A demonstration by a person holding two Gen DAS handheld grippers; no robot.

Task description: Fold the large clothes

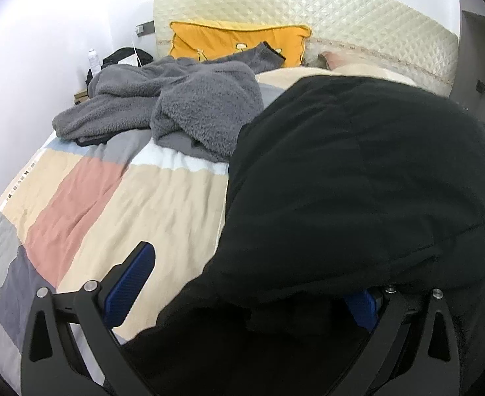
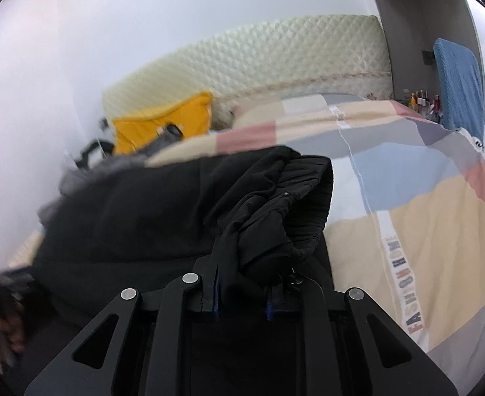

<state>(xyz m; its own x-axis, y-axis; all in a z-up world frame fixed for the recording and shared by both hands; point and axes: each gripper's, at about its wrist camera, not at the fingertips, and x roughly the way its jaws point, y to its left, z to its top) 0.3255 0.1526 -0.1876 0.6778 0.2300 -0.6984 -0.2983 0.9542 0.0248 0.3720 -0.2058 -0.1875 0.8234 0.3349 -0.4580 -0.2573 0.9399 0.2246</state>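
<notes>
right hand-held gripper point(image 2: 242, 293) clamped on bunched matte black garment point(image 2: 268, 204); left hand-held gripper point(image 1: 242, 283) wide apart.

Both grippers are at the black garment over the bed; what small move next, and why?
Probably close the left gripper: its jaws stand wide with the black garment draped over them, while the right gripper already pinches a bunched edge. Gripping both sides would let you spread it flat on the quilt.
</notes>
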